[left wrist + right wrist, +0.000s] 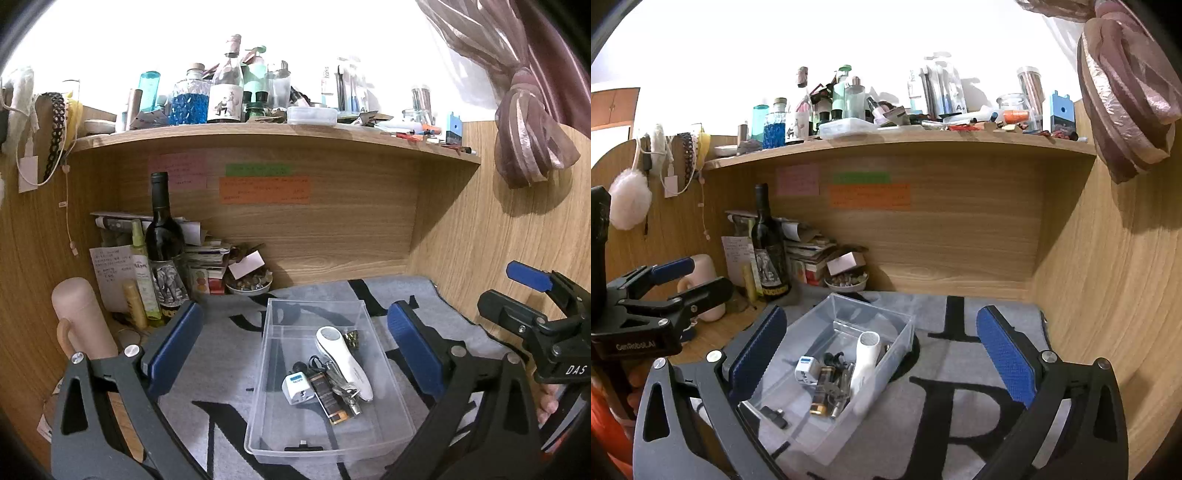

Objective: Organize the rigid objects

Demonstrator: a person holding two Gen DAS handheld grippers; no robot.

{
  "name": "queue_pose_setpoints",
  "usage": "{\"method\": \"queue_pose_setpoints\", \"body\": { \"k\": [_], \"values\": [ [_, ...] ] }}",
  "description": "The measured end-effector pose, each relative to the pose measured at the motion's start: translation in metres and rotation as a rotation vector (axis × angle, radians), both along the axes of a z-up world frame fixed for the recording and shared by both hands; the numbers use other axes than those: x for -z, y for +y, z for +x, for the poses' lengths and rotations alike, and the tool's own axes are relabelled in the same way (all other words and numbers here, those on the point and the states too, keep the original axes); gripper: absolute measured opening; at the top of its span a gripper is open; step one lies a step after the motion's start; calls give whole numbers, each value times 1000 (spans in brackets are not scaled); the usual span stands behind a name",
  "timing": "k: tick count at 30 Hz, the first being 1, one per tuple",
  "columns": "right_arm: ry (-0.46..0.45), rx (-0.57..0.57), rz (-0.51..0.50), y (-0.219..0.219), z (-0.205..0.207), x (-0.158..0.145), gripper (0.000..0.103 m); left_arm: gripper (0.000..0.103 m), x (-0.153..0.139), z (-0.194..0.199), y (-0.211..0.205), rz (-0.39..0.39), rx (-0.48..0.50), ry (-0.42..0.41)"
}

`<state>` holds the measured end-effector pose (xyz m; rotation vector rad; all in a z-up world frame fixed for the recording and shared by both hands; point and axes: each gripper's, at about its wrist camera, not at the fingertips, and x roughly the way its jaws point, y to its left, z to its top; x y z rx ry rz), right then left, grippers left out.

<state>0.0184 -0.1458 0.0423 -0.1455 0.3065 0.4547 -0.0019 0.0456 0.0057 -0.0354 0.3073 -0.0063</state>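
Both hand-held grippers, left (291,350) and right (881,354), hung wide open and empty above the clear plastic bin (388,363), its small items apparently gathered; next seemingly came fetching any leftover piece.

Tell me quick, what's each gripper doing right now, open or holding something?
Left gripper: open, holding nothing, over the clear bin.
Right gripper: open, holding nothing, over the gray mat beside the bin.
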Motion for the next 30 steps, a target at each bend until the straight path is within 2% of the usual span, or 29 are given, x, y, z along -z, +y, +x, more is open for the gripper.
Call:
{"method": "queue_pose_setpoints", "body": {
  "k": [30],
  "values": [
    [10, 10, 3, 1, 0, 2, 103, 102, 1, 0, -1, -4, 1, -5]
  ]
}}
